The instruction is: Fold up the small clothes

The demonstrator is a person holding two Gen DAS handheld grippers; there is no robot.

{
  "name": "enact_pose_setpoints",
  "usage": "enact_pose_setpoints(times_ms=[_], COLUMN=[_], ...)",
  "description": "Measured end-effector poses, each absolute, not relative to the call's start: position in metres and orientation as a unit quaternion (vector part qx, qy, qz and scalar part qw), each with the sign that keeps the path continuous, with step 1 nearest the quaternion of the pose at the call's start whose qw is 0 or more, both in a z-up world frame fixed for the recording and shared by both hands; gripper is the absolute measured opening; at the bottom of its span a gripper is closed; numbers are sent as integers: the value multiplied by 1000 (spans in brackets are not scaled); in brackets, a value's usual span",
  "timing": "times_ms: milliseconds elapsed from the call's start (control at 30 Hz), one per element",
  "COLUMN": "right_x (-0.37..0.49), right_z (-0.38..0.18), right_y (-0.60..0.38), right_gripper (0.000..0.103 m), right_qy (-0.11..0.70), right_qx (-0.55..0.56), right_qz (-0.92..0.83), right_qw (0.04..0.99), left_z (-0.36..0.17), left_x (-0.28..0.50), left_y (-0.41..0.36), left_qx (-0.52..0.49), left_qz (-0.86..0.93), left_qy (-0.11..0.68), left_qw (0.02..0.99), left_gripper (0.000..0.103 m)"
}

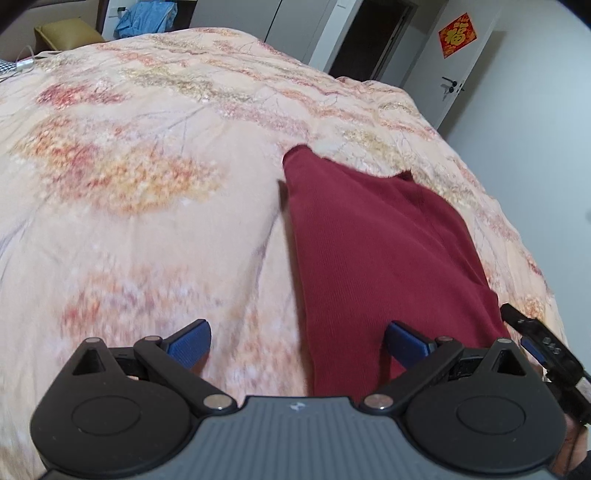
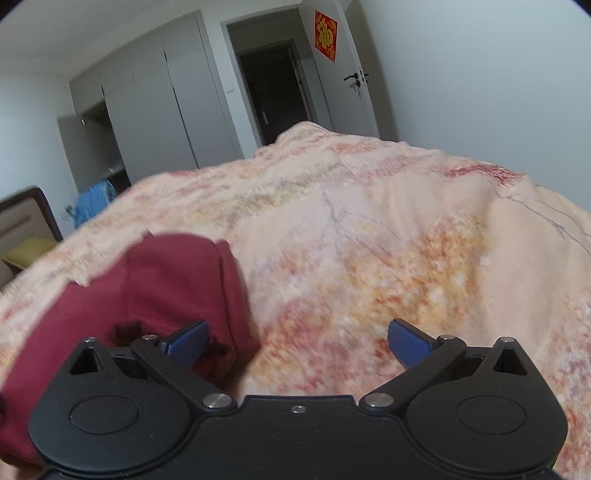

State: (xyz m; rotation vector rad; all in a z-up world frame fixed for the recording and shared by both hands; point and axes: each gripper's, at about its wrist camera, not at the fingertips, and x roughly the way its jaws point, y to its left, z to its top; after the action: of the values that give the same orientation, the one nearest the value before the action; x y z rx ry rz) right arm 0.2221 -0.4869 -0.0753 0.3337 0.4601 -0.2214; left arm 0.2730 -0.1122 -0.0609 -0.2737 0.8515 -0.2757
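Observation:
A dark red knit garment (image 1: 376, 251) lies folded into a long strip on the floral bedspread (image 1: 147, 184). My left gripper (image 1: 297, 345) is open and empty, hovering over the garment's near left edge. The right gripper's tip (image 1: 535, 332) shows at the garment's near right corner. In the right wrist view the same garment (image 2: 155, 288) lies at the lower left. My right gripper (image 2: 297, 341) is open and empty, its left finger (image 2: 188, 341) over the garment's right edge and its right finger over the bedspread (image 2: 406, 258).
A yellow pillow (image 1: 66, 31) and blue clothes (image 1: 147, 18) lie beyond the bed's far side. White wardrobes (image 2: 155, 110), a dark doorway (image 2: 273, 85) and a door with a red decoration (image 2: 325, 35) stand past the bed's foot.

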Motion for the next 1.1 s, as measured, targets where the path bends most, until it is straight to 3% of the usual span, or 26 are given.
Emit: enact_pose_setpoints(times_ms=[233,567,700,1100], right_x=[267,318,311,298], right_z=[-52,-64,-71,-94], right_y=[-484,-468,-465,-464], right_gripper=[103,100,93,94], right_qy=[246,306,299,261], right_qx=[155,163,162,172], right_qz=[-30,27,38,33], right_qw=[956,938,940,949], left_z=[-67,-78,-80,-84], left_x=[307,329,331,340], left_y=[-110,-120,-123,-133], left_qx=[-154,-145,-140,-145], left_qz=[-140,-145,-147,-148], left_qy=[405,413,413,420], left_qw=[890,887,888,884], left_gripper=[103,103,103,103])
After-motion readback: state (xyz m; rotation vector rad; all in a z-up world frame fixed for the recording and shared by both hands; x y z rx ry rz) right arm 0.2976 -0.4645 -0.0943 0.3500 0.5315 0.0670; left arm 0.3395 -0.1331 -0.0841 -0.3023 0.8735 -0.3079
